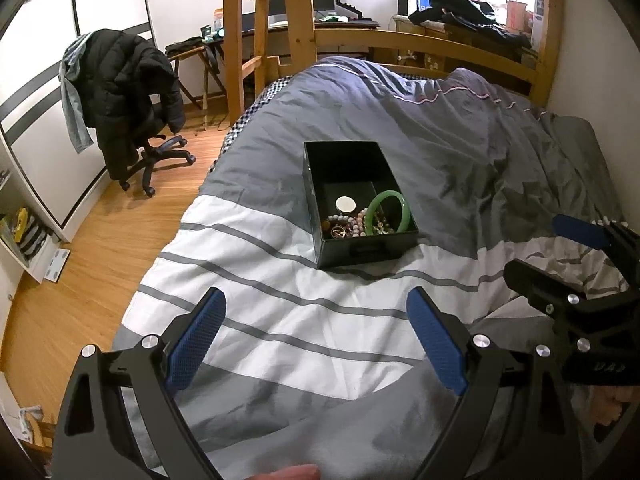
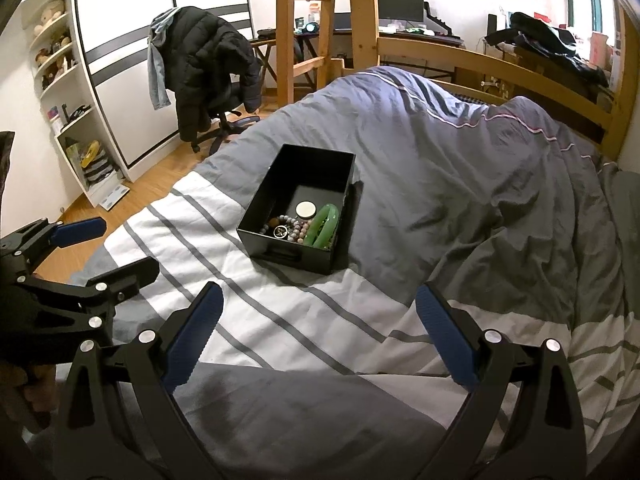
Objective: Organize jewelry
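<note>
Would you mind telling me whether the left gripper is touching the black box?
Apart. The left wrist view shows striped bedding between the left gripper and the black box.

Only one marking is made out, faint raised letters on the black body of the right gripper (image 1: 576, 276) at about 4 o'clock in the left wrist view, seen inverted and too blurred to be read with certainty; no other text is legible.
</note>
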Action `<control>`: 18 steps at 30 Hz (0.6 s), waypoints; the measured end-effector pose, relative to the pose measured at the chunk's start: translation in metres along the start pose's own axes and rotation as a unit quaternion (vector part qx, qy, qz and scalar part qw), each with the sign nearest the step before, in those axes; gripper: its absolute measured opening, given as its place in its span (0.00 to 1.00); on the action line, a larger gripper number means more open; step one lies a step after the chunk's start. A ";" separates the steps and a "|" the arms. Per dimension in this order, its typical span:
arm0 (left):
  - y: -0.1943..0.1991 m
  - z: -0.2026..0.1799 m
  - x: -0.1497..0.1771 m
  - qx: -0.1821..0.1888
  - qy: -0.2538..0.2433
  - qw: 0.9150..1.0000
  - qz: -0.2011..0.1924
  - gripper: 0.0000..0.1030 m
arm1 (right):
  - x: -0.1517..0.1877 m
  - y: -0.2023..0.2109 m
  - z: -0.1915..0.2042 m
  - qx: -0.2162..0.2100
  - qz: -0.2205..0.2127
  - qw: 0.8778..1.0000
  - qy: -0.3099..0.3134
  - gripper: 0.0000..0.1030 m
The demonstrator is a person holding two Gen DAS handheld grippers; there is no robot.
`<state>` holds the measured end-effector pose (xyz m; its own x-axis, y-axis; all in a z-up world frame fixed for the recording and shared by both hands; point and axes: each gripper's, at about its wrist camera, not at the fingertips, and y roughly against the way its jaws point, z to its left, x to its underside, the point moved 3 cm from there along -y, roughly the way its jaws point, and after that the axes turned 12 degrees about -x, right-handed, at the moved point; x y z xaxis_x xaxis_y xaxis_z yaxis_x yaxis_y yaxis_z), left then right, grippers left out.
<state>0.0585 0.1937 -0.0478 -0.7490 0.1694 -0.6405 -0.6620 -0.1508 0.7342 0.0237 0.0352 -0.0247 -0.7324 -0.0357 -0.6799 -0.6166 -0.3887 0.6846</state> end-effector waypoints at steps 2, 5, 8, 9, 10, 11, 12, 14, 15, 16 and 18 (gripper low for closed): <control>0.000 0.000 0.000 0.000 -0.001 1.000 0.000 0.88 | 0.000 0.000 0.000 0.002 0.001 1.000 -0.001 0.93; 0.000 0.000 0.000 -0.001 -0.001 1.000 0.000 0.88 | 0.000 0.000 -0.002 0.002 0.001 1.000 -0.006 0.93; 0.001 0.000 0.000 0.001 -0.001 1.000 0.001 0.88 | 0.000 0.000 -0.003 0.002 0.001 1.000 -0.008 0.93; 0.000 0.000 0.000 0.000 -0.001 1.000 0.000 0.88 | 0.000 0.000 -0.003 0.002 0.000 1.000 -0.007 0.93; 0.000 0.000 0.000 -0.001 -0.002 1.000 0.000 0.88 | 0.000 0.000 -0.004 0.002 0.000 1.000 -0.007 0.93; 0.000 0.000 0.000 0.000 -0.001 1.000 0.000 0.88 | 0.000 0.000 -0.004 0.002 0.001 1.000 -0.007 0.93; 0.001 0.000 0.000 0.000 0.000 1.000 0.000 0.88 | 0.000 0.000 -0.004 0.002 0.000 1.000 -0.007 0.93; 0.001 0.000 0.000 -0.001 -0.001 1.000 -0.001 0.88 | 0.000 0.000 -0.004 0.001 -0.001 1.000 -0.010 0.93; 0.001 0.000 0.000 -0.001 -0.001 1.000 -0.002 0.88 | 0.000 0.001 -0.004 0.000 -0.001 1.000 -0.011 0.93; 0.001 0.000 0.000 0.000 -0.002 1.000 -0.003 0.88 | 0.001 0.001 -0.005 0.000 -0.001 1.000 -0.011 0.93; 0.001 -0.001 -0.001 0.001 -0.004 1.000 -0.004 0.88 | 0.001 0.001 -0.005 0.000 -0.002 1.000 -0.012 0.93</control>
<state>0.0586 0.1926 -0.0464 -0.7430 0.1781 -0.6452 -0.6684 -0.1478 0.7290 0.0240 0.0306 -0.0257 -0.7364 -0.0127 -0.6765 -0.6197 -0.3886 0.6819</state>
